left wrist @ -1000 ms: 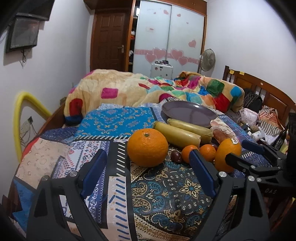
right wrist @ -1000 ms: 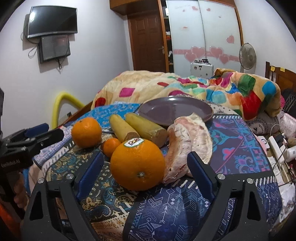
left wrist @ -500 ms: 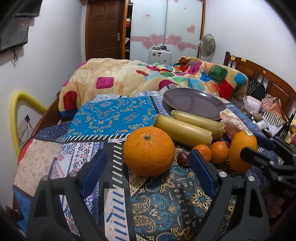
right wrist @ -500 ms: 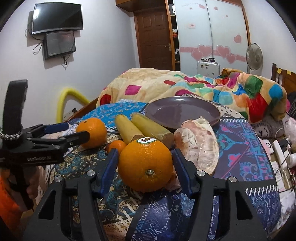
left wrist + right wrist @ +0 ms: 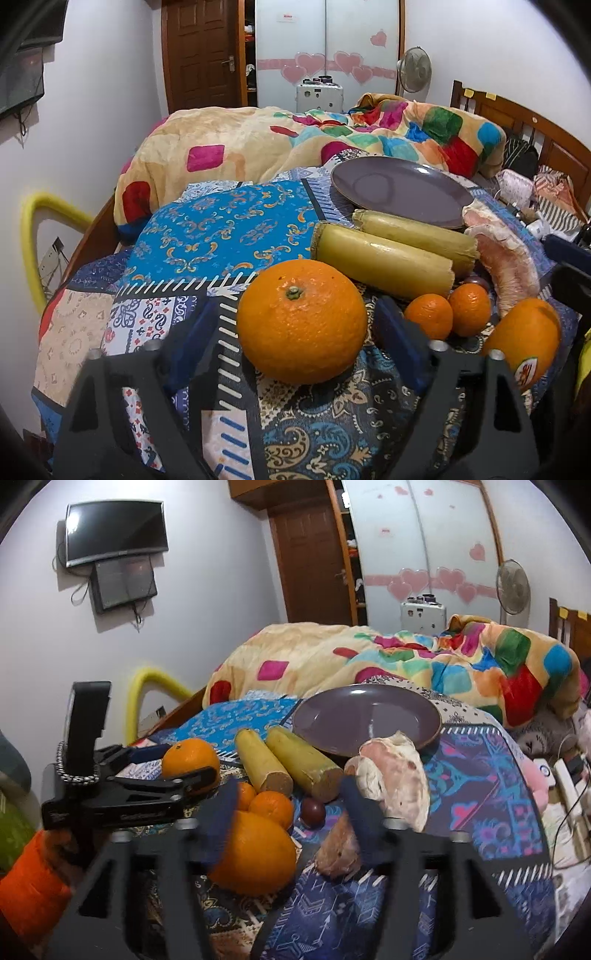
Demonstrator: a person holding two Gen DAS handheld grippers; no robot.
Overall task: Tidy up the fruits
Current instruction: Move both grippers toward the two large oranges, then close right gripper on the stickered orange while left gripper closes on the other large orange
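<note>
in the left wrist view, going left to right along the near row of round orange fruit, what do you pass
large round orange with green stem → small orange tangerine → second small tangerine → large orange with a sticker

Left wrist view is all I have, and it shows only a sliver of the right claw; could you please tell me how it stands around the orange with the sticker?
Observer: The right claw is open and its jaws have just been opening. The stickered orange sits between them, hard by one finger and clear of the other.
Operator: Thank you. Does anything else lie near that claw?
Observer: Yes, a brownish lump lies on the bedspread right by the finger that is clear of the orange, just in front of the peeled pomelo.
</note>
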